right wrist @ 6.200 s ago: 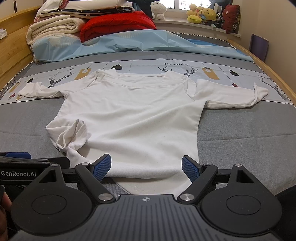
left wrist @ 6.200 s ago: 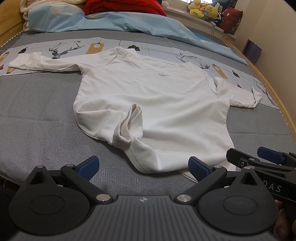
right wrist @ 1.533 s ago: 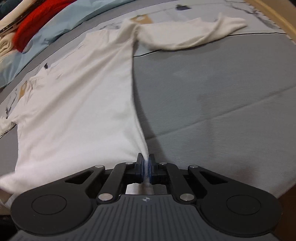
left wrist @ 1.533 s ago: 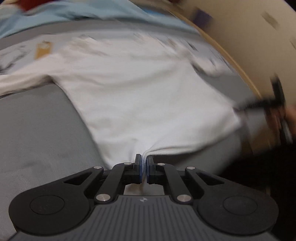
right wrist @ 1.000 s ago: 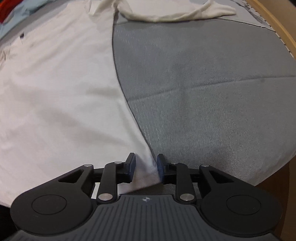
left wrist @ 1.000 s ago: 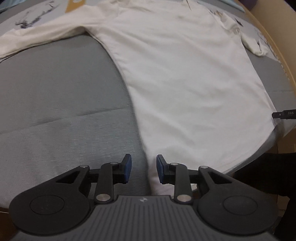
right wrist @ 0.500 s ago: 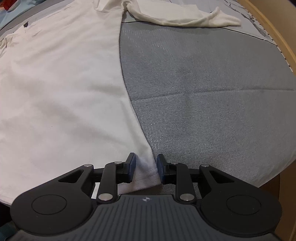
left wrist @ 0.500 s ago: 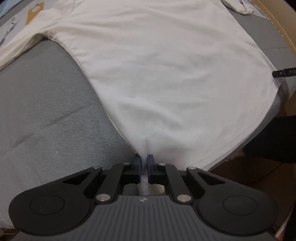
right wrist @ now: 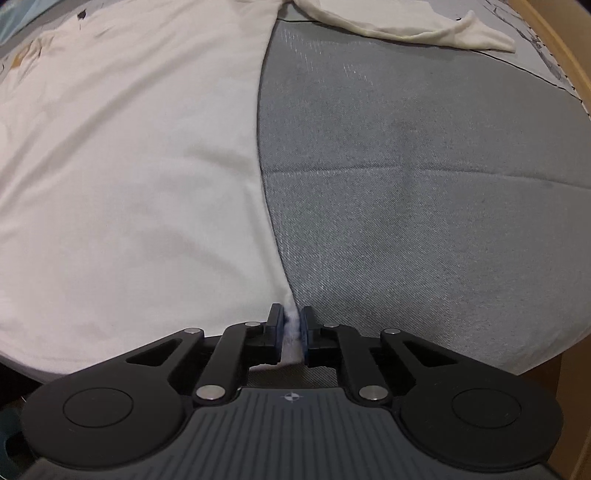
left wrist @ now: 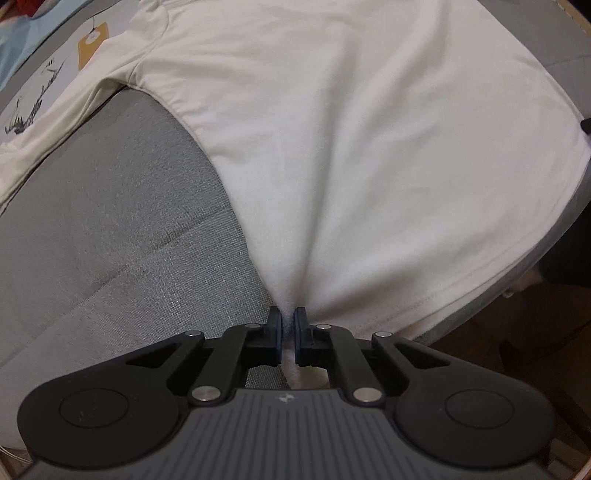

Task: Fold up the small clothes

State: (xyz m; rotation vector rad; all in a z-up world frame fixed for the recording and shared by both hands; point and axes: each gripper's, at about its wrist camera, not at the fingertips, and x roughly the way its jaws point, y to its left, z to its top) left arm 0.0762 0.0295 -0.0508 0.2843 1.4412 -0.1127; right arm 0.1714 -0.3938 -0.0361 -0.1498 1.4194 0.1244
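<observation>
I have the shirt spread flat on the bed, unfolded. My left gripper pinches its hem; my right gripper, jaws just closing, nips the hem corner.

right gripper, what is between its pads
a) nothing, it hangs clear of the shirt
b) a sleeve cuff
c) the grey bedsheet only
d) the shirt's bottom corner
d: in the right wrist view the right gripper has just been closing, and its pads pinch white cloth at the bottom corner of the shirt, where its side edge meets the hem; the sleeve lies far off at the top.
</observation>
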